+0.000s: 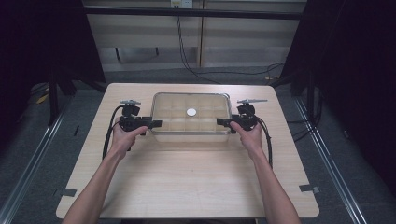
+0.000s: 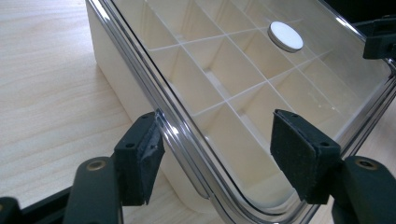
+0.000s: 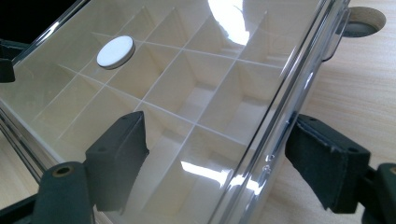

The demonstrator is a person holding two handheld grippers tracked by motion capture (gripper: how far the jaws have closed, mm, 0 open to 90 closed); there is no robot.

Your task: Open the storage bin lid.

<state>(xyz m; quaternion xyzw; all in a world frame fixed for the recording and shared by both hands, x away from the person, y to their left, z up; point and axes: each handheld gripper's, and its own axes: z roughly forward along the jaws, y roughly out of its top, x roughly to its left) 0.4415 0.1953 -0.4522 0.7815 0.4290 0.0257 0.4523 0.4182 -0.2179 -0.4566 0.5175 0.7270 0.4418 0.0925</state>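
A clear-lidded box (image 1: 187,136) with several cream compartments sits at the table's middle back. A white round disc (image 1: 191,112) lies at the centre of its lid. My left gripper (image 1: 156,124) is at the box's left end, open; its jaws straddle the lid rim (image 2: 187,140), and the outer pad (image 2: 140,163) is against that rim. My right gripper (image 1: 220,122) is at the box's right end, open, its jaws either side of the rim (image 3: 289,107) without closing on it. The disc (image 2: 286,36) (image 3: 115,52) shows beyond both sets of jaws.
The pale wood table (image 1: 187,182) has open surface in front of the box. A round hole (image 3: 366,18) is cut in the tabletop near the box's far right corner. Tape tabs (image 1: 309,188) mark the near corners. Cables run across the floor behind.
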